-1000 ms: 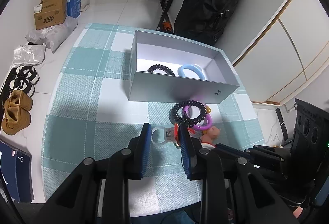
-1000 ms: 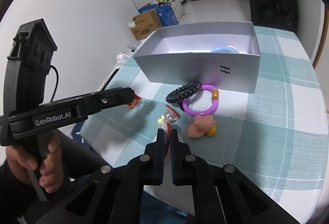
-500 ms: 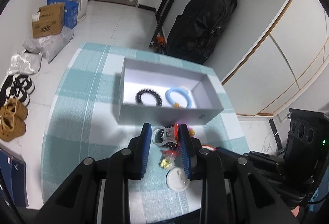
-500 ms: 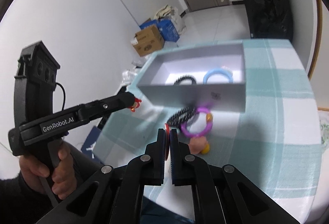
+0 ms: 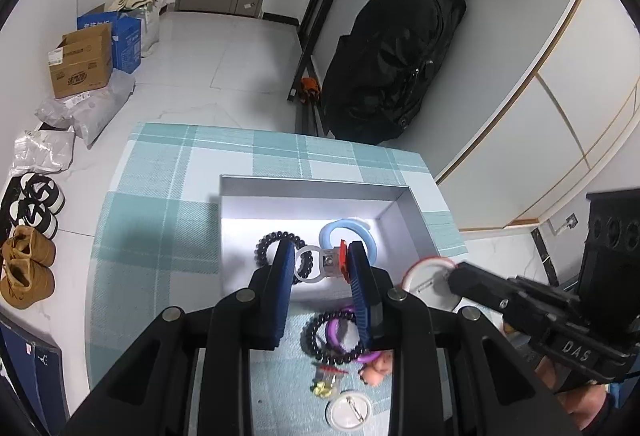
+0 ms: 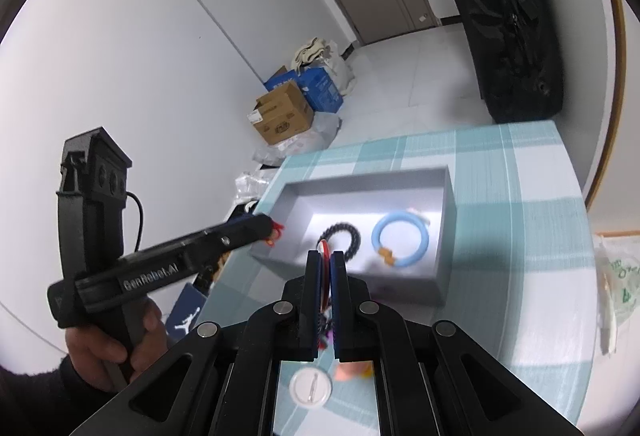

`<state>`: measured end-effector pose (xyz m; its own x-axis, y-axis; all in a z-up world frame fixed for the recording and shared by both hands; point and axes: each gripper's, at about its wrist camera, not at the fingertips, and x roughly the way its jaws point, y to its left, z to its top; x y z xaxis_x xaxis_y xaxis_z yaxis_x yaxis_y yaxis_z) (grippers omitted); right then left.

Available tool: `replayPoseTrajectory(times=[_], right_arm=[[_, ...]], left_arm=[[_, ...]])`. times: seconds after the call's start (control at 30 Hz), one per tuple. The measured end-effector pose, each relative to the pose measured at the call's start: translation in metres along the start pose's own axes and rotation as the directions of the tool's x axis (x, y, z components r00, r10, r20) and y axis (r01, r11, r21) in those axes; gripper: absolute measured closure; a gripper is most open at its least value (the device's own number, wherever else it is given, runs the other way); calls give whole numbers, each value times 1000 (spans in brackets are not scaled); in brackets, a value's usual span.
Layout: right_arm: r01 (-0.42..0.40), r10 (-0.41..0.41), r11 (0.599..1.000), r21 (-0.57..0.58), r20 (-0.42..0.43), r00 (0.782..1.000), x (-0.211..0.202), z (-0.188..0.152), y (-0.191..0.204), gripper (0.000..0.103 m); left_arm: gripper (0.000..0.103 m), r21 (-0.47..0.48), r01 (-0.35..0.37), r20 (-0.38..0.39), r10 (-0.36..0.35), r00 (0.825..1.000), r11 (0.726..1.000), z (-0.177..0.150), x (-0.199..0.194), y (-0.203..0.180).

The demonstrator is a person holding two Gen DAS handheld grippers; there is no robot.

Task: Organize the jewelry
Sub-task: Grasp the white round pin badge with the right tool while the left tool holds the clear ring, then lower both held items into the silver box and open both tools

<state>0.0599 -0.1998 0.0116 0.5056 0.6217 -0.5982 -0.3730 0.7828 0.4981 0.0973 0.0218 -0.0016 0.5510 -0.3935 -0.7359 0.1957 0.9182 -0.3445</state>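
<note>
Lowest in the left wrist view, a white badge lies on the checked cloth, with a small charm, a peach figure and a black bead bracelet over a purple ring above it, all outside the box. Mid frame, the left gripper has its jaws clamped on a clear ring with a red charm. A second ago it held this low over the cloth; now it hangs over the box, so a drop looks close. At right, the right gripper has also risen and carries a red-rimmed badge; in its own view the jaws are together on that thin edge. Inside the box lie a black coil and a blue ring. The floor at upper left of the box is bare, the best room for a drop. The near wall sits just under the left fingers, and the two grippers are close at the box's right corner
</note>
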Motion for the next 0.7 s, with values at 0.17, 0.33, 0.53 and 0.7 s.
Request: replayPoseTrajectory(times=[0.17, 0.33, 0.53, 0.7], right_arm=[[-7, 7, 1000, -6, 16, 1000, 7, 20, -7, 99], [-7, 7, 1000, -9, 9, 1000, 23, 35, -15, 99], [-6, 6, 1000, -4, -11, 1000, 36, 40, -26, 99], [-4, 4, 1000, 3, -22, 1000, 42, 41, -35, 99]], left_arm=[[81, 6, 7, -35, -7, 999, 1000, 9, 13, -4], [81, -1, 13, -55, -13, 998, 1000, 15, 24, -3], [81, -24, 16, -86, -18, 996, 1000, 18, 38, 3], [81, -26, 10, -113, -13, 994, 1000, 20, 48, 3]])
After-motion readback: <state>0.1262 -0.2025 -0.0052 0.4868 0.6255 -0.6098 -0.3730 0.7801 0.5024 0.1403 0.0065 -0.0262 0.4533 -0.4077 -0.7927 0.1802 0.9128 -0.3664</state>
